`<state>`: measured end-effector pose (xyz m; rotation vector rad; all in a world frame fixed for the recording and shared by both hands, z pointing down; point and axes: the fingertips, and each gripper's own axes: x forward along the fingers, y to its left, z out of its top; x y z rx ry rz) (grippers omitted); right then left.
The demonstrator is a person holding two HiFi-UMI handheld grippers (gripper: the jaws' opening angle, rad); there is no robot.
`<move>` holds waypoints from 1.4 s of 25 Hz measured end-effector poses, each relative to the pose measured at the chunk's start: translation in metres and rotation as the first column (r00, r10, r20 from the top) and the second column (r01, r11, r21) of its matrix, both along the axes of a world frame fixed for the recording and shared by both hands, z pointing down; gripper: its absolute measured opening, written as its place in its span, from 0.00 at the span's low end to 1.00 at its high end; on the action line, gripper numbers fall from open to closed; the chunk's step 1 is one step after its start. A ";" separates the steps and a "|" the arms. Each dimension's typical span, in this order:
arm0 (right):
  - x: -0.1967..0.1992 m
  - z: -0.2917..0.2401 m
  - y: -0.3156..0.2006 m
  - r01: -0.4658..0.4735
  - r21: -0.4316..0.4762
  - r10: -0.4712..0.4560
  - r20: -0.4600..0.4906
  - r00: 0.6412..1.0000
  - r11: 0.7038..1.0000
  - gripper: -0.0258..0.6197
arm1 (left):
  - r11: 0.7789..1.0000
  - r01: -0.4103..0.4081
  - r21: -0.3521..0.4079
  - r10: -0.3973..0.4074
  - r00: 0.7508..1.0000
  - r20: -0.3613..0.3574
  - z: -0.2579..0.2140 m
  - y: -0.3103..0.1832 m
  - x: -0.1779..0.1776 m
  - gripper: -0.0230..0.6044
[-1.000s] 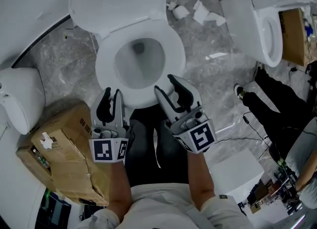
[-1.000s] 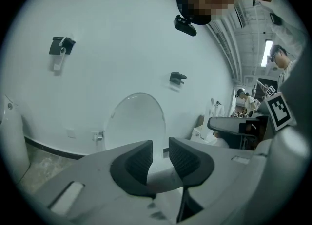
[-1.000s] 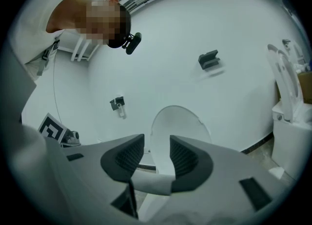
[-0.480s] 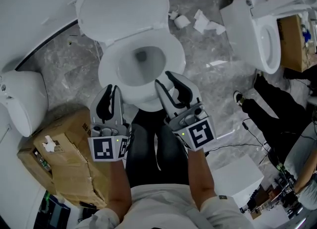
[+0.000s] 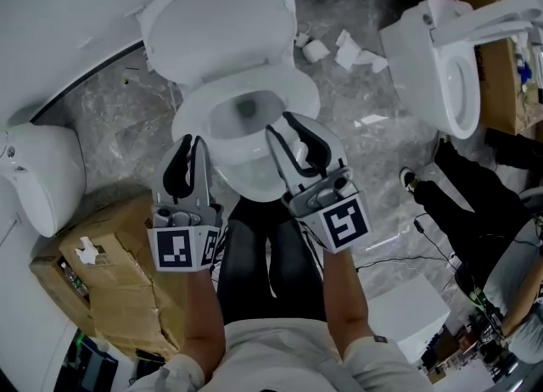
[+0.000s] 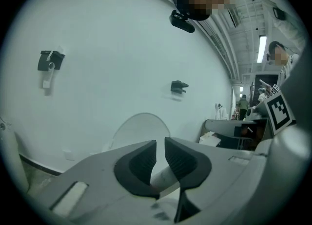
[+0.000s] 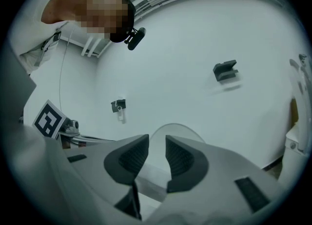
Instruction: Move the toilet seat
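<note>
My left gripper (image 5: 192, 146) and right gripper (image 5: 281, 127) have just been closing. Both now pinch the near rim of the white oval plastic toilet seat (image 5: 193, 115), which stretches toward twelve o'clock.

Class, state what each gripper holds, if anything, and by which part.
Both hold the toilet seat by its front rim: left gripper at front-left, right gripper at front-right. Their jaws have just been closing on it.

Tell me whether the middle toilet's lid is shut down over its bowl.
No, the white oval plastic toilet lid stands raised behind the open white ceramic bowl.
</note>
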<state>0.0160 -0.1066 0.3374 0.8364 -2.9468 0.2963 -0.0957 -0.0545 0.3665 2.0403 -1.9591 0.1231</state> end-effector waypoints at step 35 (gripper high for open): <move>-0.080 -0.012 -0.111 0.066 0.101 -0.064 -0.013 0.998 0.993 0.17 | 0.994 0.028 0.103 -0.034 0.998 0.057 -0.026 -0.120 -0.072 0.09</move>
